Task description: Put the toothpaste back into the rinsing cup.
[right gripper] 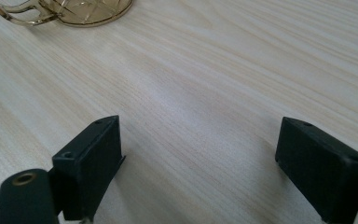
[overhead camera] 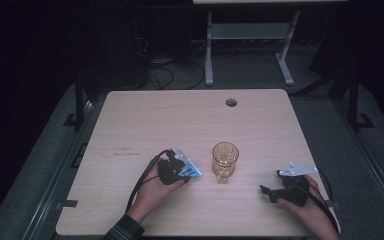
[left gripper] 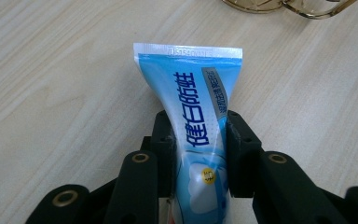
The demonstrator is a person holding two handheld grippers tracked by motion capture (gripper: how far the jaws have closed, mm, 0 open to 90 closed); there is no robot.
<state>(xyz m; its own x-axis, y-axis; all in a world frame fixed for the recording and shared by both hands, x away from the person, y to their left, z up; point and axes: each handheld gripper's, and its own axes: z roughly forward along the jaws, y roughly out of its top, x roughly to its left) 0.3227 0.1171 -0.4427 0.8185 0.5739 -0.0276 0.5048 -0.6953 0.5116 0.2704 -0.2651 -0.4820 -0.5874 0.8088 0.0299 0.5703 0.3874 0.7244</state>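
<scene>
Left tool (left gripper: 199,140) pinches the toothpaste tube (left gripper: 193,112) mid-body, just beside the amber glass (overhead camera: 225,160) on the worktop (overhead camera: 145,120); right tool (right gripper: 200,163) spread, idle; risk judged: soft tube may slip or swing, tipping the glass.

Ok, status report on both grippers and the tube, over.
Left gripper shut on toothpaste tube, crimped end forward. Right gripper open, holding nothing, over bare table. Amber glass upright between them, apart from both.
</scene>
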